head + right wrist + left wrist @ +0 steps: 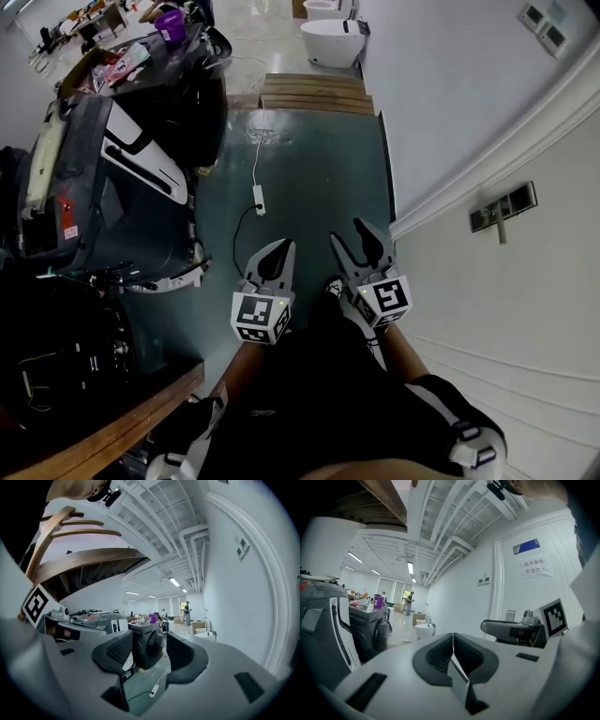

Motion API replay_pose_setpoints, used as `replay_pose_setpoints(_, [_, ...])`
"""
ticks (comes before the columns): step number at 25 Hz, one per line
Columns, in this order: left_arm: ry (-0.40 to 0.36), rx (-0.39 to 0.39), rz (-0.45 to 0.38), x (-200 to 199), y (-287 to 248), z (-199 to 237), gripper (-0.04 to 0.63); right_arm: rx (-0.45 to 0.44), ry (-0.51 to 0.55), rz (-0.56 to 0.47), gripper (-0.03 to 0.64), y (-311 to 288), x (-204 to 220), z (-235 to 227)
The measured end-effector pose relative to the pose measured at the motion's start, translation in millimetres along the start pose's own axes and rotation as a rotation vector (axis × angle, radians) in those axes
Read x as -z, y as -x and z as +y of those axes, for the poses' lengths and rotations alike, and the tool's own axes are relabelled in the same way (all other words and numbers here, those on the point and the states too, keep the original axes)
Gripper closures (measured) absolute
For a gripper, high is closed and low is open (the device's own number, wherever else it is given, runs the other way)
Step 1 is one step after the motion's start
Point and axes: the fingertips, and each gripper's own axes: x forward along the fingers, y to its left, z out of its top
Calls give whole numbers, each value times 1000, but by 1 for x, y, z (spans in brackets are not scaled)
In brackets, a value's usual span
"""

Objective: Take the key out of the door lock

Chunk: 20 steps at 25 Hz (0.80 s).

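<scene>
- Washing machine [178, 89]: dark, far left, with a purple tub [170, 23] on top.
- Power strip [259, 199]: white, lying on the green floor with its cable trailing.
- Left gripper [279, 251]: jaws pressed together, holding nothing.
- Right gripper [349, 234]: jaws parted wide and empty. Its own view shows only the machine and strip beyond the gap.
- Door lock [503, 208]: grey plate on the white door [534, 309], far right, well apart from both grippers. A thin stem projects from it; the key cannot be made out.
- Left gripper view alone shows a blue sign [528, 546] and a paper notice [536, 567] on the door.
</scene>
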Motion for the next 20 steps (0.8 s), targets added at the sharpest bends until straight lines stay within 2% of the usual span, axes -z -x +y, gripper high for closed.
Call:
replay_pose_setpoints(5, [-9,38,9,-16,-75,-18,571,27,11,-23,390,-16,-18,-72])
replay_pose_setpoints(12, [-38,104,56,-29,-160,-57,571,103,-57,-45,396,-13,-23,-165])
replay_pose_setpoints(16, [-76,146,92,-28,-199,-82,571,177,-146,-1,397,-1,-12,-212])
replay_pose_setpoints(20, [-105,200,109,-28,-237,-111,571,203,-164,-92,397,15,-4,-248])
